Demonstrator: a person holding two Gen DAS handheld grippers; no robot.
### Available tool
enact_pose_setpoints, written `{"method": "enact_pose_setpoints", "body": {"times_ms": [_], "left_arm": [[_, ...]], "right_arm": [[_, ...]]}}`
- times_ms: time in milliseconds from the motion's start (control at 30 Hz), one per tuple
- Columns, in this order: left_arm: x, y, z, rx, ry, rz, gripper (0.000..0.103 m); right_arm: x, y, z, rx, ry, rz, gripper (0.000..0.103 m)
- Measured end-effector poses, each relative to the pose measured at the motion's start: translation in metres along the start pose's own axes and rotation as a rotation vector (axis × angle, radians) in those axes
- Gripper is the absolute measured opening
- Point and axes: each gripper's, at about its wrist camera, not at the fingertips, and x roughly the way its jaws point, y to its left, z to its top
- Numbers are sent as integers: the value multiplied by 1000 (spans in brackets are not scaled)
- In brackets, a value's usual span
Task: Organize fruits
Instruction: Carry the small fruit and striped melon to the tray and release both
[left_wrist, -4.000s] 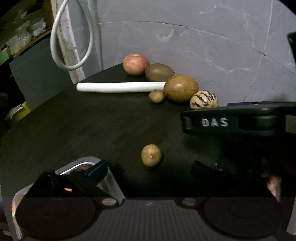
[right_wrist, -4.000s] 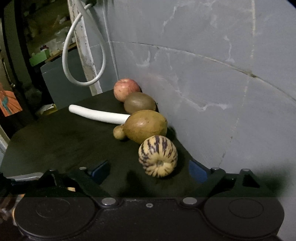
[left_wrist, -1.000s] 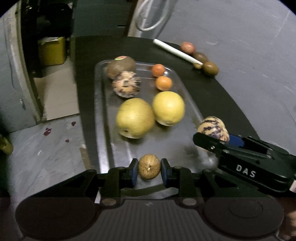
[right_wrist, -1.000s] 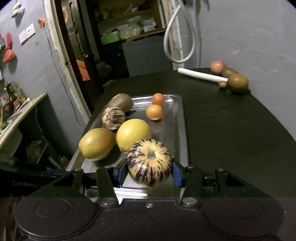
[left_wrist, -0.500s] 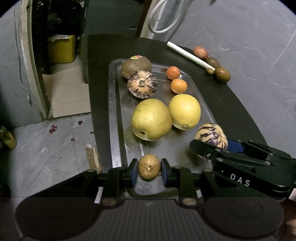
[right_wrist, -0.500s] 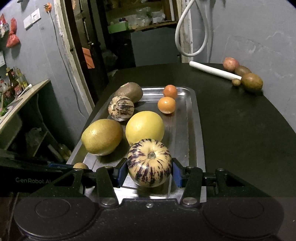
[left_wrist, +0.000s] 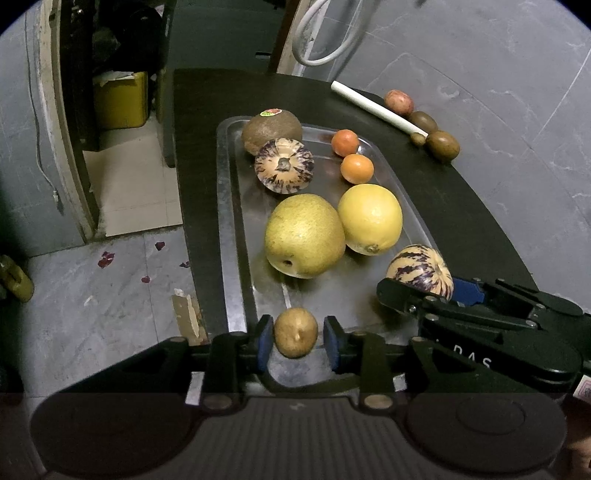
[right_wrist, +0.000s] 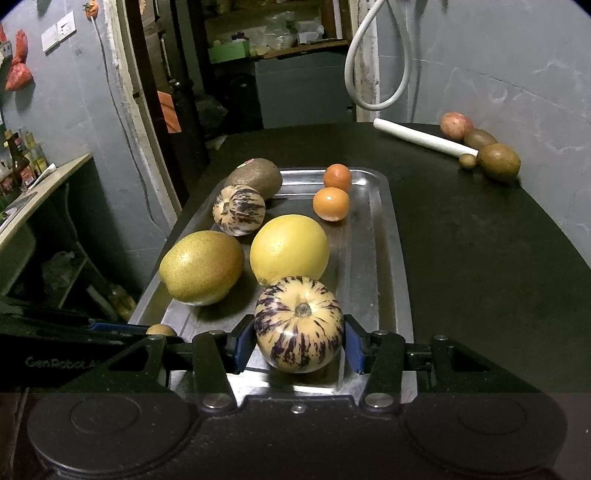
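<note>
A steel tray (left_wrist: 226, 236) (right_wrist: 388, 236) on the black table holds a brown round fruit (left_wrist: 271, 131), a striped melon (left_wrist: 284, 165), two small oranges (left_wrist: 356, 168), a yellow-green pear (left_wrist: 303, 236) and a yellow citrus (left_wrist: 370, 218). My left gripper (left_wrist: 295, 341) is shut on a small tan fruit (left_wrist: 295, 332) over the tray's near end. My right gripper (right_wrist: 298, 347) is shut on a striped melon (right_wrist: 299, 324), held over the tray's near end; it shows in the left wrist view (left_wrist: 419, 271) too.
At the table's far right by the wall lie a red apple (right_wrist: 456, 125), two brown fruits (right_wrist: 498, 162), a small tan fruit (right_wrist: 467, 160) and a white rod (right_wrist: 421, 142). A white hose (right_wrist: 376, 59) hangs behind. The floor drops off at the left.
Both grippers, from empty by the wall, now hold fruit over the tray. In the last second they have drawn closer over the tray's near end.
</note>
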Motion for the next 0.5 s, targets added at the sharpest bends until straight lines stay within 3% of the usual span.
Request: {"method": "enact_pose_setpoints", "body": {"times_ms": [167, 267, 300, 500], "left_arm": [[-8, 0, -1, 3, 2, -30, 52], [-18, 1, -3, 14, -11, -55, 65], [-21, 2, -4, 21, -15, -53, 71], [-36, 10, -7, 63, -16, -15, 85]], "right_arm": [[-8, 2, 0, -2, -18, 3, 63], [-16, -1, -1, 3, -29, -8, 77], [-19, -2, -2, -1, -37, -13, 80], [-43, -3, -9, -46, -60, -42, 92]]}}
